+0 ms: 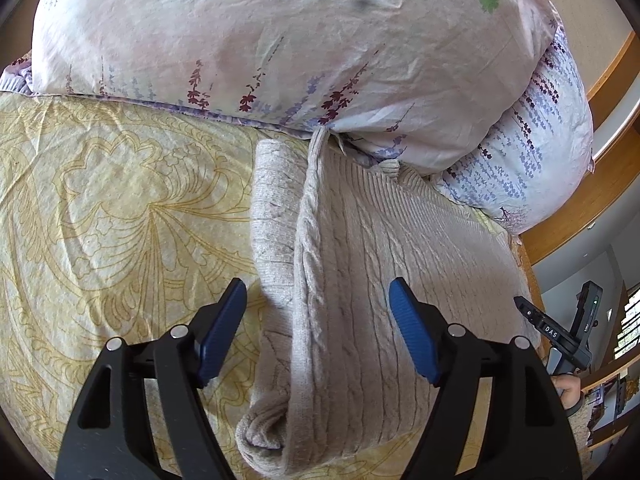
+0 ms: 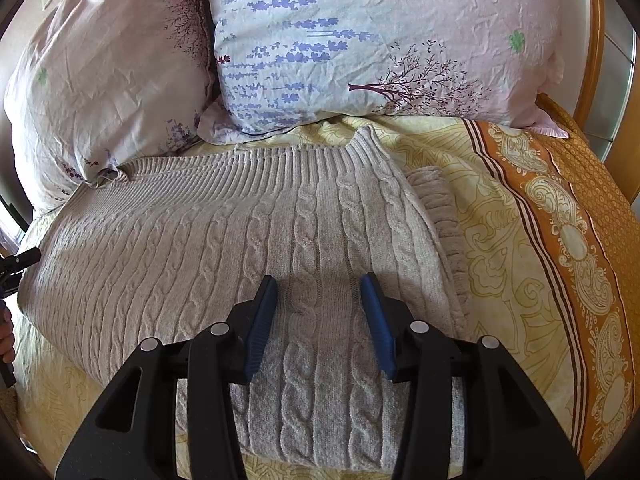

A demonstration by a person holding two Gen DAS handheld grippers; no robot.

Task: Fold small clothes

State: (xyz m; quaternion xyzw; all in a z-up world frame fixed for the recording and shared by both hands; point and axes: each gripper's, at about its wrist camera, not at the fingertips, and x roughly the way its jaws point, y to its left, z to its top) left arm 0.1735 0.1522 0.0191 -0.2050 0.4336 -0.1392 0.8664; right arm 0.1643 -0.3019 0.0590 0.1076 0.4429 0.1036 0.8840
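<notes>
A beige cable-knit sweater (image 1: 372, 264) lies folded on the bed, its left side folded over with a sleeve beneath. My left gripper (image 1: 318, 292) is open above the sweater's folded left edge, holding nothing. In the right wrist view the sweater (image 2: 224, 240) spreads across the bed with its ribbed hem toward the pillows. My right gripper (image 2: 320, 284) is open just above the sweater's right part, holding nothing. The right gripper also shows in the left wrist view (image 1: 568, 336) at the far right edge.
Floral pillows (image 1: 260, 40) lie against the sweater's far end; they also show in the right wrist view (image 2: 360, 40). A yellow patterned sheet (image 1: 100, 200) covers the bed, with an orange border (image 2: 568, 240) at the right. A wooden bed frame (image 1: 616, 80) stands behind.
</notes>
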